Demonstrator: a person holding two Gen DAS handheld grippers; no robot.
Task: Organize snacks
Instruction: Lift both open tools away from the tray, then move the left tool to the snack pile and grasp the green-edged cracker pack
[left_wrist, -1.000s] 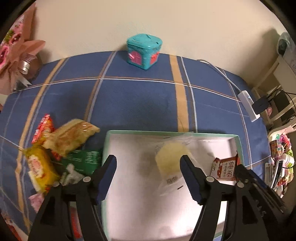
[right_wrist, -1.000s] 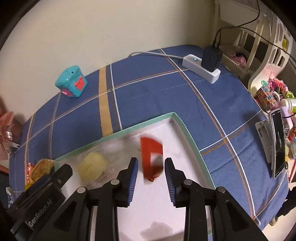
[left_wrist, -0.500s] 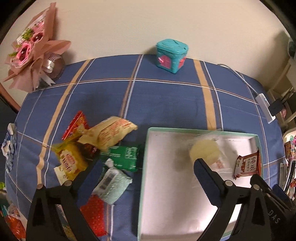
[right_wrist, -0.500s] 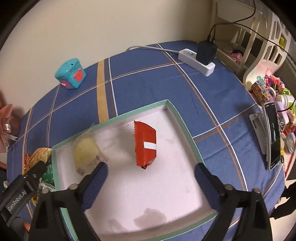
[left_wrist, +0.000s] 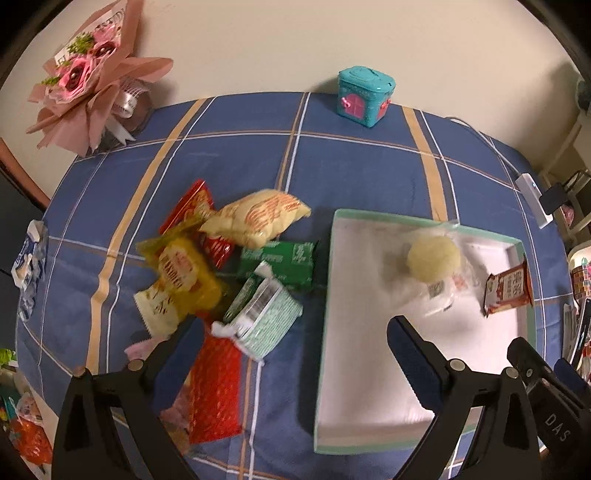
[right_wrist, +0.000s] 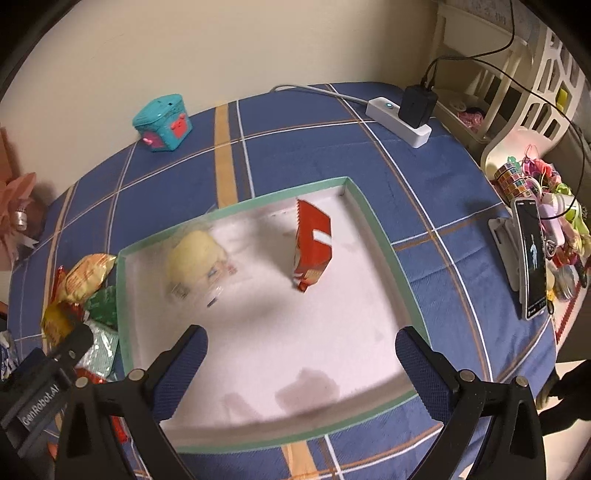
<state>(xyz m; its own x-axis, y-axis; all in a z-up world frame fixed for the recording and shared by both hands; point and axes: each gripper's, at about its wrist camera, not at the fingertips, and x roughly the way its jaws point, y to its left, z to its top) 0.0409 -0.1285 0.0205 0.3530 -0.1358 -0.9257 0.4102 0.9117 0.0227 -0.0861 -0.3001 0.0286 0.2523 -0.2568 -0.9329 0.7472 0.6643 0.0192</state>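
A tray (left_wrist: 328, 280) is sitting on the bench (left_wrist: 369, 166), holding a wrapped bun (left_wrist: 434, 258) with a snack packet (left_wrist: 508, 290) lying to its right. Loose snack packets (left_wrist: 229, 266) are piling left of the tray.

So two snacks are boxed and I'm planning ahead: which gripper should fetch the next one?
Probably left: the left gripper hangs open above the snack pile; the right gripper faces the box.

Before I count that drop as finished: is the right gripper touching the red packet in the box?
Apart. The right wrist view shows the right gripper wide open, with bare box floor between its fingertips and the red packet.
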